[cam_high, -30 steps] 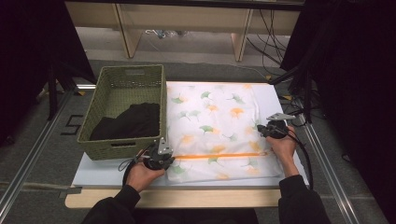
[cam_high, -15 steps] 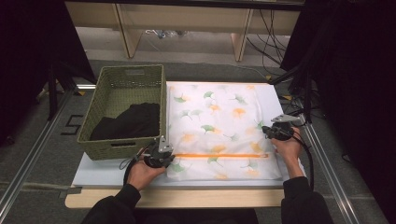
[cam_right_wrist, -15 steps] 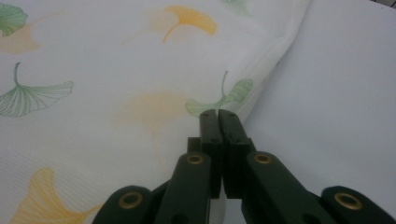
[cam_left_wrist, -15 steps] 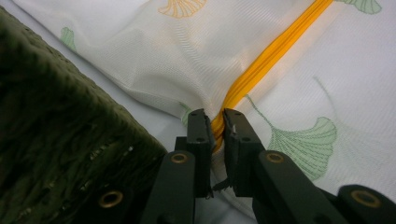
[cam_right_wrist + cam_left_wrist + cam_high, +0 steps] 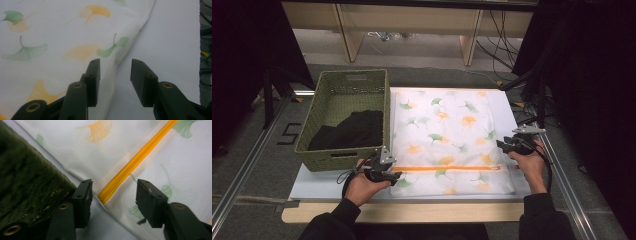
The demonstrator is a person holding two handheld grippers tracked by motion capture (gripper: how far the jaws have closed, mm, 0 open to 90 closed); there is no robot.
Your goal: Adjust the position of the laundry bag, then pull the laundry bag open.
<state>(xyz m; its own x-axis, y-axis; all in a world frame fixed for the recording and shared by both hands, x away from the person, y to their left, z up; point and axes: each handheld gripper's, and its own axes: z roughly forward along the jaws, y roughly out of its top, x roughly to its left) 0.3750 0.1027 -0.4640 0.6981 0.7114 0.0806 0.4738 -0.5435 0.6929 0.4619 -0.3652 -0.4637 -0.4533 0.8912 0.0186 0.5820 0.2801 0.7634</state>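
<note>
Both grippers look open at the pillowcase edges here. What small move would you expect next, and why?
Probably the left gripper closes on the zipper end. Its jaws have just been opening and now straddle that end without pressing it. The right gripper, also just opened, stands at the pillowcase side edge with nothing pinched. The zipper looks shut, and black cloth lies in the basket.

Wooden counter w/ pale blue sheet over most of the top. Grey carpet floor; metal rails run along both sides. Light wood shelf legs at back, cables hanging beside them. Black curtains left & right; room dim, light from overhead.
</note>
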